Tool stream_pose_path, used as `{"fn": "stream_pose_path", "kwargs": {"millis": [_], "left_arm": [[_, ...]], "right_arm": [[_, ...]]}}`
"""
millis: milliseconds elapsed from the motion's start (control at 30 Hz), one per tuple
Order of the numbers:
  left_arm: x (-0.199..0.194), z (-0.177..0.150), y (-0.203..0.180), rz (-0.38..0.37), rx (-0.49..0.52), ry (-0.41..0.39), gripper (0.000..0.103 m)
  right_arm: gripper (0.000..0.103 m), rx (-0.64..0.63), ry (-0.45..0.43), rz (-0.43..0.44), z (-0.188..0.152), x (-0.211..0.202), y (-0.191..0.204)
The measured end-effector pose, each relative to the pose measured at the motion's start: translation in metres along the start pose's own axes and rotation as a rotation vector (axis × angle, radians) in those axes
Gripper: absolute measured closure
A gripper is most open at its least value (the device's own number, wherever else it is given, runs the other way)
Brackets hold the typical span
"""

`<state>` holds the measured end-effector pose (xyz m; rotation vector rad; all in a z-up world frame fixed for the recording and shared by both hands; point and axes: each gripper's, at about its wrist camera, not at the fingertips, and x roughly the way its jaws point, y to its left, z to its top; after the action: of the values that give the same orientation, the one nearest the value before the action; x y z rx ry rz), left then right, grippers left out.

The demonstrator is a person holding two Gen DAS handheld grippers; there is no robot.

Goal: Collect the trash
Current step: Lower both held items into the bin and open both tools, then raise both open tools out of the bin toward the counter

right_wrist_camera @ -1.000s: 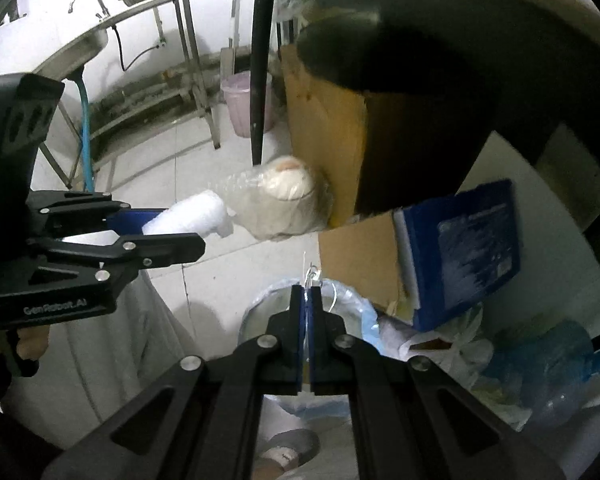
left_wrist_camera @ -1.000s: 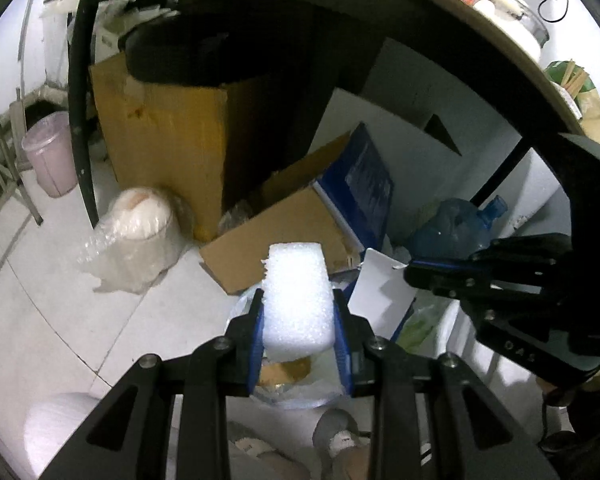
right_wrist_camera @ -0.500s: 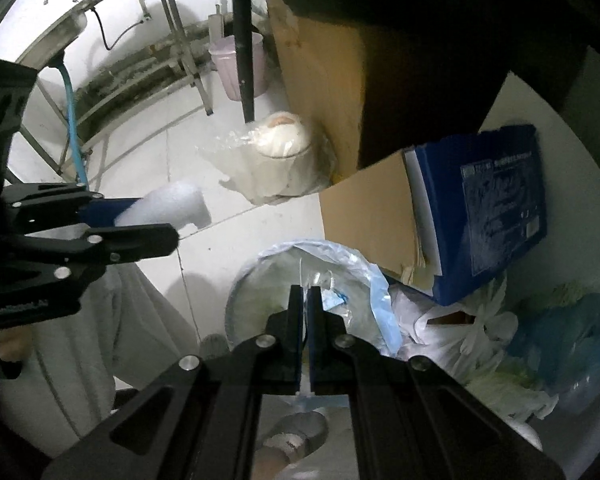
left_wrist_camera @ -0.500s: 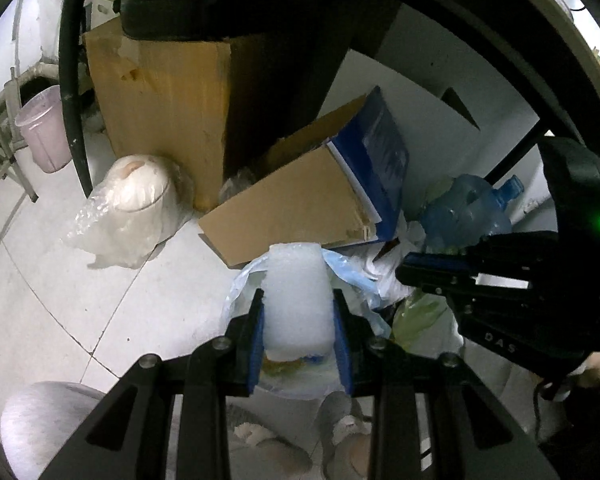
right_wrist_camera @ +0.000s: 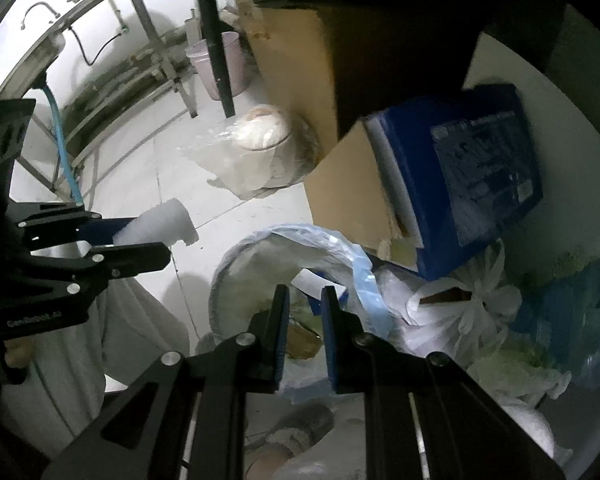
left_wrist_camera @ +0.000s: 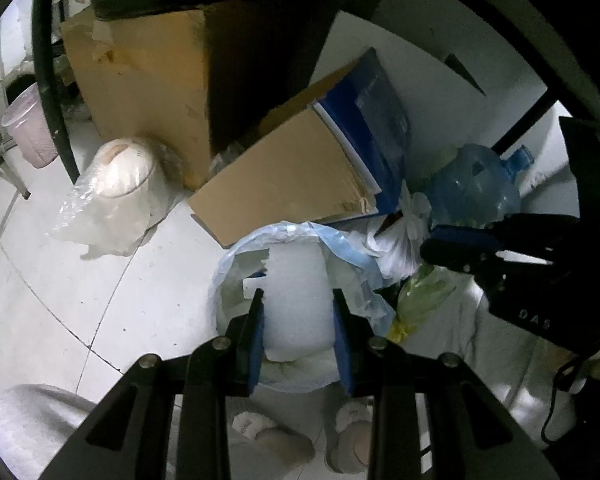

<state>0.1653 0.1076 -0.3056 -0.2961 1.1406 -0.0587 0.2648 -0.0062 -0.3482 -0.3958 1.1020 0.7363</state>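
Nearest in my left wrist view: the left gripper (left_wrist_camera: pixel 298 300) has its blue pads clamped on a white block of packing foam (left_wrist_camera: pixel 296 280). The block's lower end is hidden behind the fingers. It hangs directly over the round bin lined with a pale blue plastic bag (left_wrist_camera: pixel 340 244); I cannot tell whether foam touches liner. Under the gripper, two slippered feet (left_wrist_camera: pixel 272 436) are partly cut off by the black frame.

In the right wrist view, the right gripper (right_wrist_camera: pixel 303 300) has its jaws opening, with nothing between the pads. It points down into the same bin, whose contents are dim: a white scrap (right_wrist_camera: pixel 314 282) and something brown, not identifiable. On the left gripper's body I can partly read "GenRobot.AI" (right_wrist_camera: pixel 34 319); in the left view the right gripper's body shows letters like "DAS" (left_wrist_camera: pixel 534 323), the rest cut off.

Just beyond the bin: a tied white plastic bag (right_wrist_camera: pixel 456 308), a blue box with fine white print (right_wrist_camera: pixel 480 168) too blurred to read, and a flattened brown cardboard sheet (left_wrist_camera: pixel 288 176). Farther out are a clear-wrapped white roll (left_wrist_camera: pixel 120 168) on the tile floor and a pink waste bucket (left_wrist_camera: pixel 30 128), partly hidden by a black table leg (left_wrist_camera: pixel 50 68).
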Motion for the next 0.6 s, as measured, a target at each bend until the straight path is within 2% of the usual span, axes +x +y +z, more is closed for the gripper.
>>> {"fn": "stream_pose_path", "kwargs": {"millis": [367, 500, 600], "left_arm": [[0.039, 0.01, -0.03, -0.017, 0.019, 0.094, 0.073], [0.045, 0.011, -0.034, -0.016, 0.009, 0.109, 0.057], [0.044, 0.011, -0.034, -0.013, 0.01, 0.111, 0.05]], "right_arm": [[0.088, 0.092, -0.001, 0.01, -0.017, -0.004, -0.039], [0.088, 0.114, -0.003, 0.01, -0.02, -0.004, -0.047], [0.088, 0.125, -0.003, 0.016, -0.022, -0.005, -0.051]]}}
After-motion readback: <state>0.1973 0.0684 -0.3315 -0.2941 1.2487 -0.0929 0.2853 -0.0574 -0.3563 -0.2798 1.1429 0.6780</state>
